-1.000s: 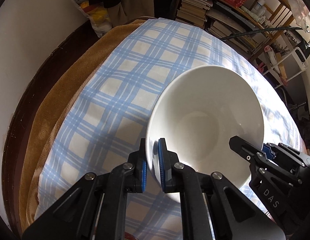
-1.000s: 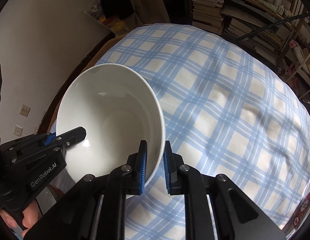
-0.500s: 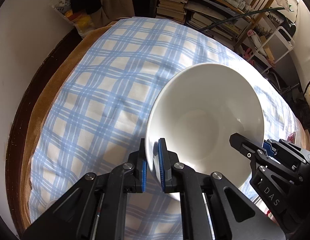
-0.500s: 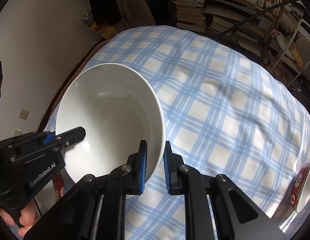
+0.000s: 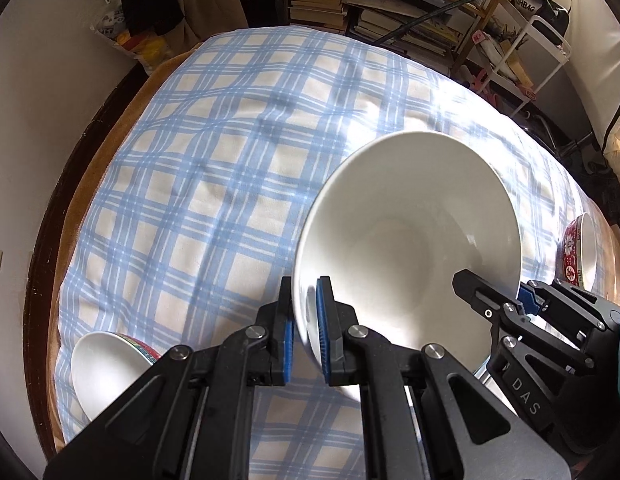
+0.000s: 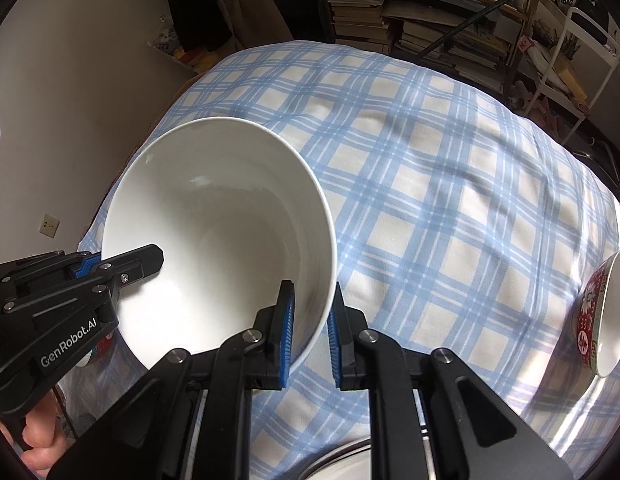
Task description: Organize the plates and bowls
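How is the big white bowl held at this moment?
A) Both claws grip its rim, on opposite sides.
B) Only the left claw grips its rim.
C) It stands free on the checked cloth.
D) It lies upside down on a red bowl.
A: the left claw and the right claw each pinch the rim of the big white bowl from opposite sides.

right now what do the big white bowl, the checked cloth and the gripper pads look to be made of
Big white bowl: probably glazed ceramic or porcelain; smooth, glossy, soft highlights inside. Checked cloth: woven fabric, matte, with soft wrinkles. Gripper pads: blue, ribbed, likely rubber or soft plastic.
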The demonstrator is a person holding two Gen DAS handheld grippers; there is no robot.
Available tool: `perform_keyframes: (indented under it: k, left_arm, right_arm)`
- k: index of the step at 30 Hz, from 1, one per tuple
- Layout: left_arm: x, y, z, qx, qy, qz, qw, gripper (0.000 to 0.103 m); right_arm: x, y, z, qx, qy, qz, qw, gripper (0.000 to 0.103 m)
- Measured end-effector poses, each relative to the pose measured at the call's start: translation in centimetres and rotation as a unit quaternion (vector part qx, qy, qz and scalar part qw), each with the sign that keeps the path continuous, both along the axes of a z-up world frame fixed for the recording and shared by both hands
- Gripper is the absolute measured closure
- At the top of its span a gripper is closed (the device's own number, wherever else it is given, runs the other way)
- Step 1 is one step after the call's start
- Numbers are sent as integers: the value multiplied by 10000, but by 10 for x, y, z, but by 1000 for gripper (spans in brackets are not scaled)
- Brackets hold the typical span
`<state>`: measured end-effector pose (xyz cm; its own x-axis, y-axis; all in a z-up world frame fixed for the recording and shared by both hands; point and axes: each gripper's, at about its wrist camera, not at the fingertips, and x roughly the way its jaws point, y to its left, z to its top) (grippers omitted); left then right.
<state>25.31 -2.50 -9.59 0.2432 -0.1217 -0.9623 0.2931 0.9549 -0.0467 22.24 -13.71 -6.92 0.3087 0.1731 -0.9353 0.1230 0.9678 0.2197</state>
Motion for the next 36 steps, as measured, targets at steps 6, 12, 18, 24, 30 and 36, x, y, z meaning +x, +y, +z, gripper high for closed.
perform_keyframes:
  k: [6,12,18,24,30,36]
  left_arm:
    - [-19,-6,4,199,-56,-145,9997,93]
    - [-35,-5,-3,325,22,-219,9992,93]
    - [-46,1,-18,281,243,-161,9992,92]
    - [-51,4,-32,335,320,-179,9988,92]
    - [-48,10,-32,242,391,-90,9989,92]
    - [-49,16,-16,264,260,-186,9991,85]
  right_arm:
    - [-20,-2,-6,161,75,-19,9998,86]
    - [-35,0,-13,243,136,6,9996,86]
    - [-42,2,-19,252,261,54,9993,86]
    - [-42,7,-25,107,253,207,9994,86]
    - [-38,3,-22,358,255,157,9989,84]
    - [-37,6,-9,126,161,336,9992,82]
